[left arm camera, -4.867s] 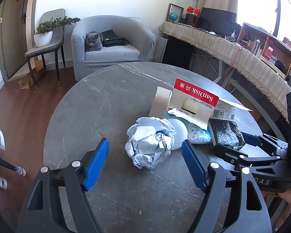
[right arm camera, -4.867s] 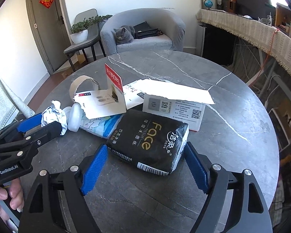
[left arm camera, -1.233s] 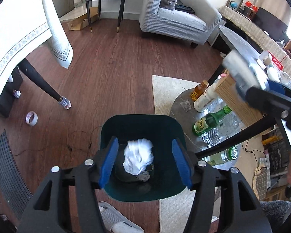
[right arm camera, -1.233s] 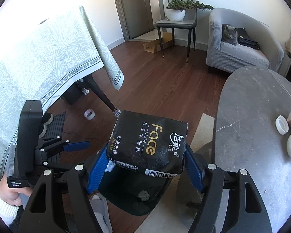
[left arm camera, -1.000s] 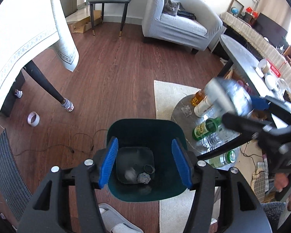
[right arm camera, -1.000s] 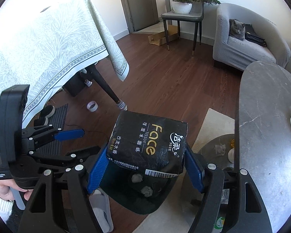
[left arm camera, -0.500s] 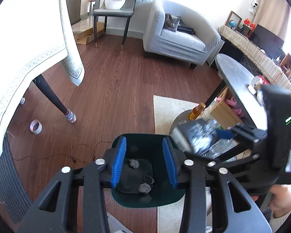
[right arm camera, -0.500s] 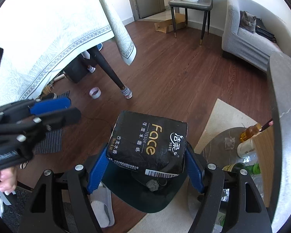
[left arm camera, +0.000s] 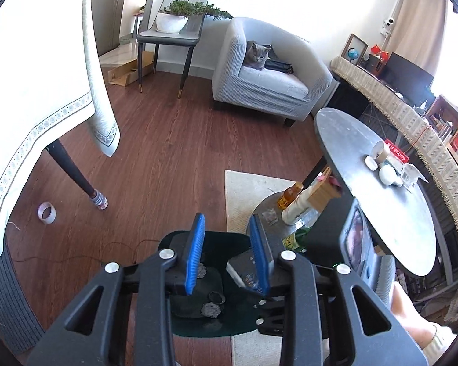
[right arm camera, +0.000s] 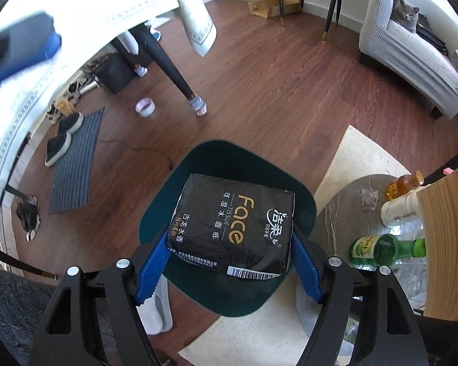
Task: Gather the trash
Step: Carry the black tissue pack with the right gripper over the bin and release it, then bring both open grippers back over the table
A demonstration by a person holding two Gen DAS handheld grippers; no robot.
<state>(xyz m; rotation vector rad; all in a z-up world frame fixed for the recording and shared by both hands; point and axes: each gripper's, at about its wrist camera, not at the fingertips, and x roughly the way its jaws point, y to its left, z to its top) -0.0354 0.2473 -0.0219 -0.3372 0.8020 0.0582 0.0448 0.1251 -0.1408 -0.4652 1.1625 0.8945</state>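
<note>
Right gripper (right arm camera: 229,267): the black tissue pack (right arm camera: 232,224) is clamped between its blue fingers (right arm camera: 151,265), directly above the trash bin (right arm camera: 155,213).
Tissue pack: held level, label up, with gold "Face" lettering and a barcode at its near edge; most of the bin's opening is covered by it in the right wrist view.
Left gripper (left arm camera: 227,254): nothing is held; the blue fingers (left arm camera: 194,254) are drawn close together with a narrow gap left between them, above the bin.
Trash bin: dark green, set on the wooden floor (left arm camera: 168,152); crumpled scraps (left arm camera: 210,309) are seen on its bottom in the left wrist view.
Counter (left arm camera: 381,210): round and grey, at 2 o'clock from the left gripper; small white items and a red-topped box (left arm camera: 397,154) are carried on it.
Low side table (right arm camera: 339,213): at 3 o'clock from the bin, just beside it; a green bottle (right arm camera: 387,250) is laid on it.
Armchair (left arm camera: 268,76): at 12 o'clock, well apart; a grey cat (left arm camera: 256,56) is seated in it.
</note>
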